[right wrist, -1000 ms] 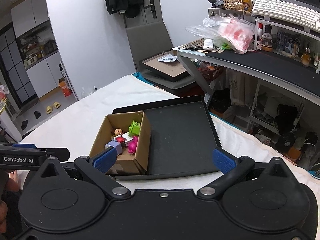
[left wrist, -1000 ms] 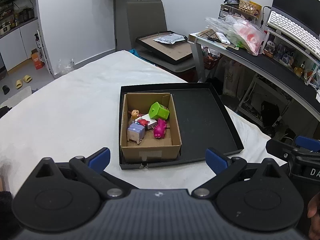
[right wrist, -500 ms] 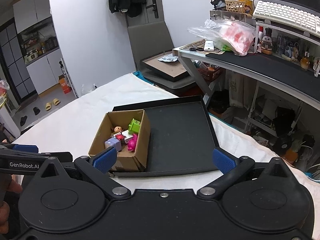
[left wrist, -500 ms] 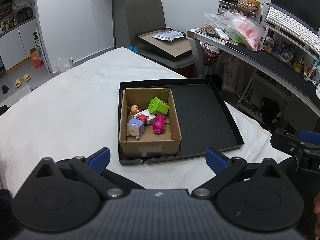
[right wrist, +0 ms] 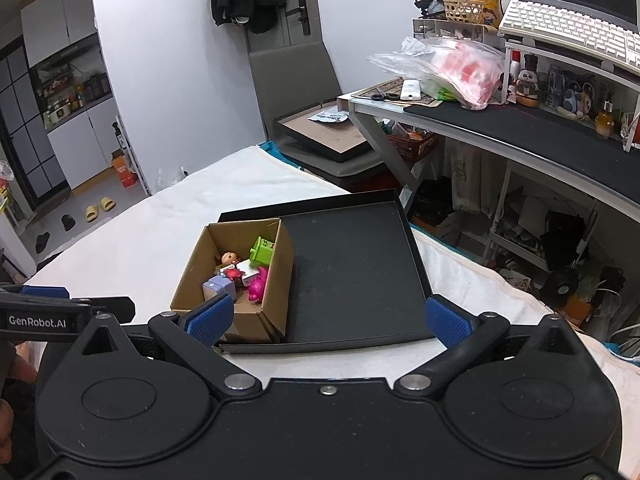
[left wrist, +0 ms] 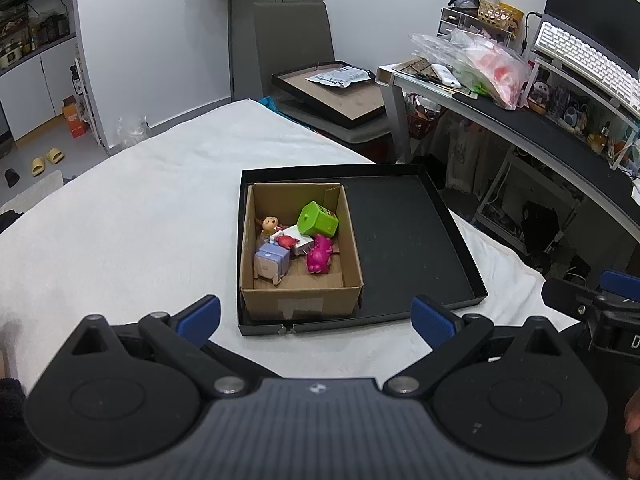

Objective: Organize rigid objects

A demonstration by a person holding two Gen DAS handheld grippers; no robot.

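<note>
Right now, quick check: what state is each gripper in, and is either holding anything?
Left gripper: open, holding nothing, short of the brown cardboard box.
Right gripper: open, holding nothing.

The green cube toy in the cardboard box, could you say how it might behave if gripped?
The green cube toy looks like hard plastic, so probably stiff and light. It lies tilted against the white block, so it may shift when touched. Its smooth faces could slip.
</note>
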